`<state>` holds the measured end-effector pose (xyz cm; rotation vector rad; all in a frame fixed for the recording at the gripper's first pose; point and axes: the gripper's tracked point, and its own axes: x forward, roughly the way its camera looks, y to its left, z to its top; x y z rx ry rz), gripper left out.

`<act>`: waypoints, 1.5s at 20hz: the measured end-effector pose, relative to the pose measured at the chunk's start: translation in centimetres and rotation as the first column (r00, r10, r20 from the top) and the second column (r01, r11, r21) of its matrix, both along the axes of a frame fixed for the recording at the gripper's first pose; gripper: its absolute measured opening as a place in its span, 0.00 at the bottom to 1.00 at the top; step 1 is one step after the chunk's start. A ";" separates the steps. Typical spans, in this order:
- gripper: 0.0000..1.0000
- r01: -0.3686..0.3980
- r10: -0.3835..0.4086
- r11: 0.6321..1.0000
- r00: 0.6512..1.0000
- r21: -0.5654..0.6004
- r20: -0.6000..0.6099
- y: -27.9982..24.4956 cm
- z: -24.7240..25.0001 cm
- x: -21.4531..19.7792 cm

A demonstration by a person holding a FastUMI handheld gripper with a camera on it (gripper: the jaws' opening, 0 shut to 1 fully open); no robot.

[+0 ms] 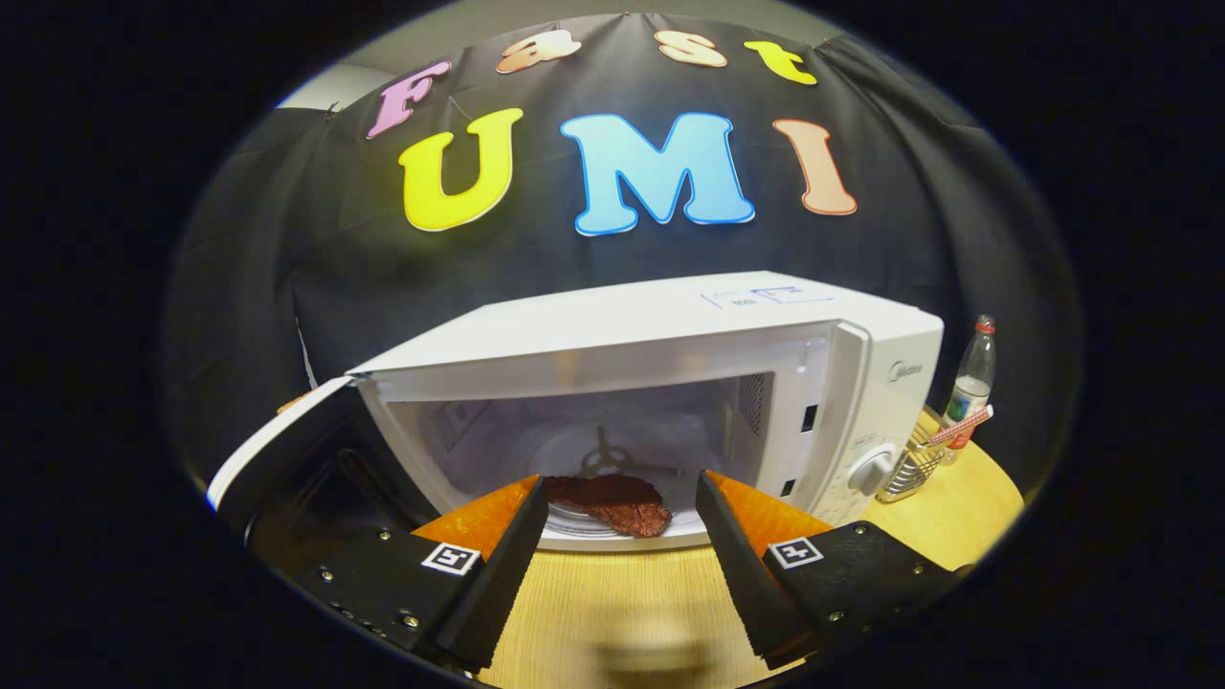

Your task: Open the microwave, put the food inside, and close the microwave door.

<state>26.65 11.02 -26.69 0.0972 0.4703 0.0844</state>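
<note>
A white microwave [670, 335] stands on a round wooden table [622, 603], its door [287, 450] swung wide open to the left. Inside the cavity, near its front lip, lies a dark brown piece of food [612, 502] that looks like a steak, on the glass turntable [574, 517]. My gripper [622, 498] is open just in front of the cavity. The steak shows in the gap between the two fingertips, lying loose a little beyond them, and neither finger presses on it. The microwave's control knob [873, 469] is on its right panel.
To the right of the microwave stands a wire rack [914, 469] with a red-and-white striped item [962, 426] sticking out of it. A clear plastic bottle [971, 378] with a red base stands behind it. Bare tabletop lies below my fingers.
</note>
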 end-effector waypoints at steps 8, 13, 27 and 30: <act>0.94 -0.087 0.084 0.996 0.992 0.035 0.091 2.7 8.7 -9.8; 0.94 -0.168 0.161 0.984 0.980 0.053 0.121 6.5 11.8 -15.1; 0.94 -0.441 0.423 0.888 0.894 0.132 0.147 20.7 12.5 -25.2; 0.90 -0.485 0.471 0.862 0.874 0.146 0.123 22.6 10.3 -26.8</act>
